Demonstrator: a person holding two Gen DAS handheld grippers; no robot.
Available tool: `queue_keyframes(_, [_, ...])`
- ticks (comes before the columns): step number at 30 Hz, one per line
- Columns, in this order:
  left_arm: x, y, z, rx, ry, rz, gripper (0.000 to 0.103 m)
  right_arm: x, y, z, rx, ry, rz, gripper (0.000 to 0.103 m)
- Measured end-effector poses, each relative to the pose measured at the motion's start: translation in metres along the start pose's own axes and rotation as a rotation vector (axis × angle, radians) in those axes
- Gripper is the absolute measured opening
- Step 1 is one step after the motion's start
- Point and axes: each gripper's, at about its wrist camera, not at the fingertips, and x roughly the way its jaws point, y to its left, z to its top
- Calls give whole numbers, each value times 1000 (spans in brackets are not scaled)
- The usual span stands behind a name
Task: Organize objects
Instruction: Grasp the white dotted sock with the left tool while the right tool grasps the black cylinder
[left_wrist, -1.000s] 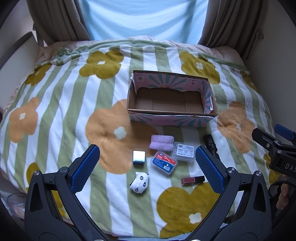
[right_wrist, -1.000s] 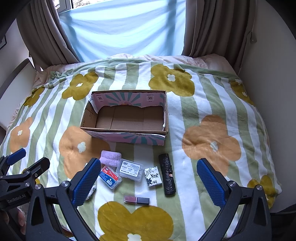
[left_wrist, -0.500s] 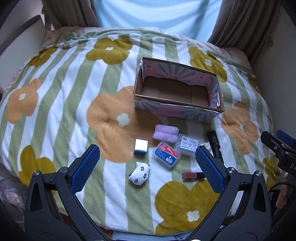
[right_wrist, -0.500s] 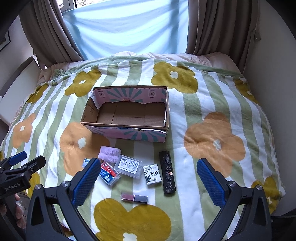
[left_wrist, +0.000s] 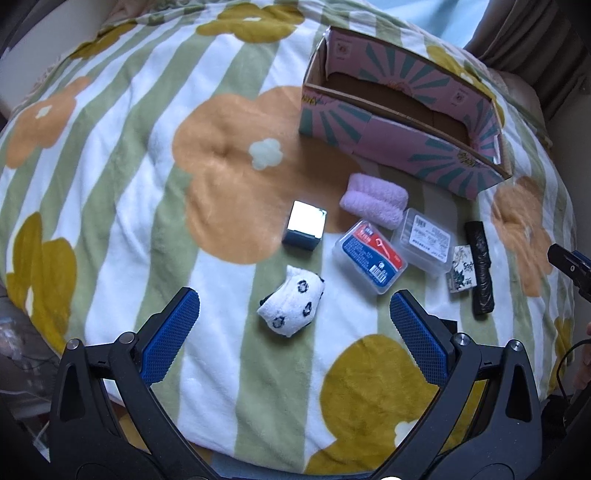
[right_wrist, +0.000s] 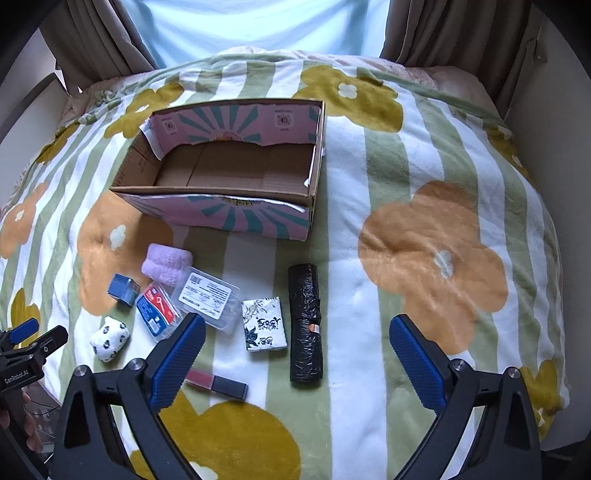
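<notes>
- My left gripper (left_wrist: 293, 334) hangs wide open, empty, just above the white rolled sock with dark spots (left_wrist: 291, 307).
- My right gripper (right_wrist: 297, 363) is also spread wide, holding nothing, over the black rolled plastic bag (right_wrist: 305, 326) and the patterned tissue packet (right_wrist: 264, 324).
- Farther off, the open pink cardboard box (right_wrist: 236, 218) sits empty on the flowered striped blanket (right_wrist: 424, 192).

White letters "GenRoboLAI", as far as I can read them, stand on the black left gripper (right_wrist: 22, 341), left of the right fingers. The labels on the clear plastic boxes (right_wrist: 208, 297) are too small to read.
</notes>
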Motion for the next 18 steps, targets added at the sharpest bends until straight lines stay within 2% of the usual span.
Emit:
queue_keyframes(3, [25, 0, -7, -12, 19, 3, 102, 29, -5, -4, -16, 37, -14, 97])
queue_keyframes(9, [64, -5, -12, -15, 40, 13, 97, 85, -16, -8, -33, 100, -19, 85])
queue_keyframes(18, [97, -7, -22, -22, 71, 14, 89, 126, -27, -19, -20, 163, -29, 74])
